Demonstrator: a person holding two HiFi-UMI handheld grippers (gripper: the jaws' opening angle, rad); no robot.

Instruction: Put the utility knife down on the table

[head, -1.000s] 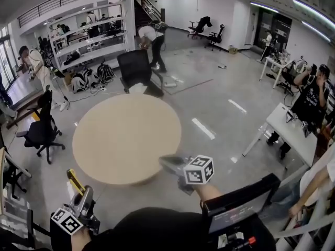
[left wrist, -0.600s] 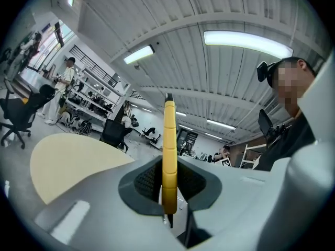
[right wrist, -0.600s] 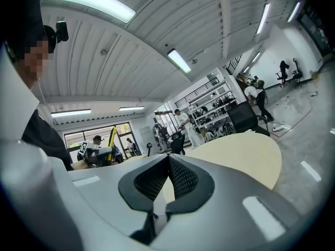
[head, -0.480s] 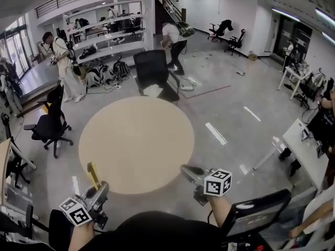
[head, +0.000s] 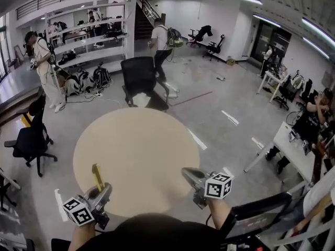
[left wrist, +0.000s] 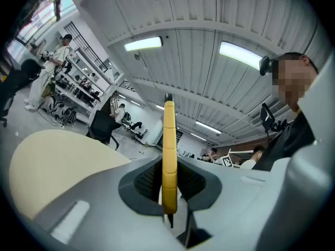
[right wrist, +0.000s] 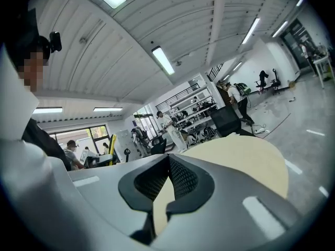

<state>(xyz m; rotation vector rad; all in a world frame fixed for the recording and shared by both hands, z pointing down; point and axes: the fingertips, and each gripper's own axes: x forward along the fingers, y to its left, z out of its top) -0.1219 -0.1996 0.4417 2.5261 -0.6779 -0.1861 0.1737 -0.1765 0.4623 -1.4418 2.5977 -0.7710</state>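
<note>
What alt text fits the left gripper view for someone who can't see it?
The left gripper is shut on a yellow utility knife that sticks out past its jaws. A round beige table lies beyond at left, under a ceiling with strip lights.

A round beige surface (head: 136,150) is seen just ahead of the jaws, set on a glossy grey floor (head: 230,98). Beyond it a black office chair (head: 137,77) is placed, and white shelving (head: 89,41) is ranged along the far wall, left of the jaws. A white desk (head: 288,143) is set well off to their right. The ribbed ceiling (left wrist: 209,14) is lit by long tube lights (left wrist: 143,44).
</note>
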